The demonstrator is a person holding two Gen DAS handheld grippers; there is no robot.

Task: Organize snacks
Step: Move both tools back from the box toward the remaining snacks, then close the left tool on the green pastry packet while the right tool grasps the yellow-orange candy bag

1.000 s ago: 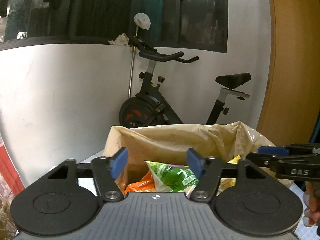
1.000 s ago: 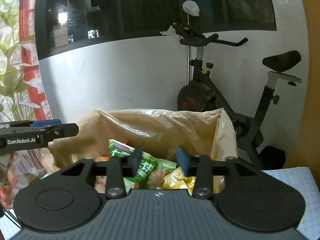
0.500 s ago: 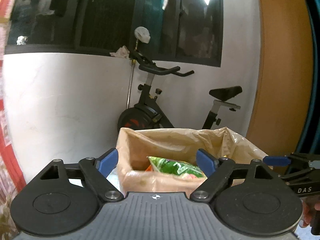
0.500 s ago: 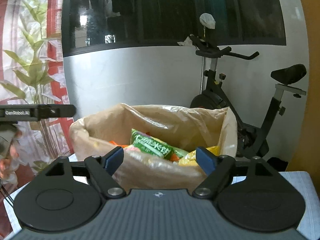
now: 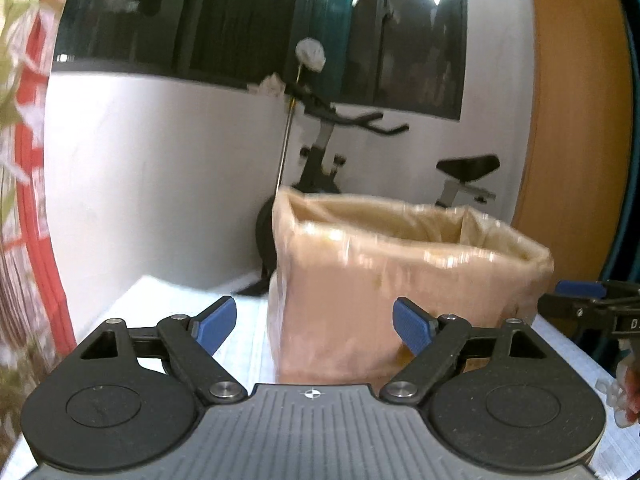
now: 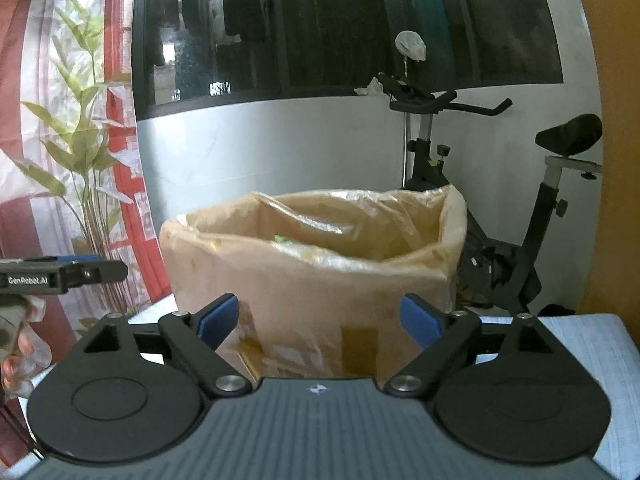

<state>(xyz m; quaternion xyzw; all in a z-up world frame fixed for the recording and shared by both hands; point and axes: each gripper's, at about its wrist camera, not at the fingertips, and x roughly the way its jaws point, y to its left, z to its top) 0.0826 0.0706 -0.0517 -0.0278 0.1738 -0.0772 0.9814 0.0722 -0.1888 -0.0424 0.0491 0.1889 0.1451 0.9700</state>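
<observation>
Ahead, on the white table (image 6: 592,344): a cardboard box (image 6: 316,304) lined with a crinkled tan plastic bag (image 6: 360,216), only a sliver of green snack packet (image 6: 282,239) peeking over the rim. Seen from lower and farther back than a second ago, the packets mostly hidden now. Left gripper (image 5: 314,322) spread wide, nothing between; right gripper (image 6: 320,318) opening, equally empty. Clear tabletop either side of the box.

We read home room: black exercise bike (image 6: 500,200) against white wall, dark wide window (image 6: 340,28) above, red-and-white leaf-print curtain (image 6: 60,120), light cloth-covered table (image 6: 580,344).
</observation>
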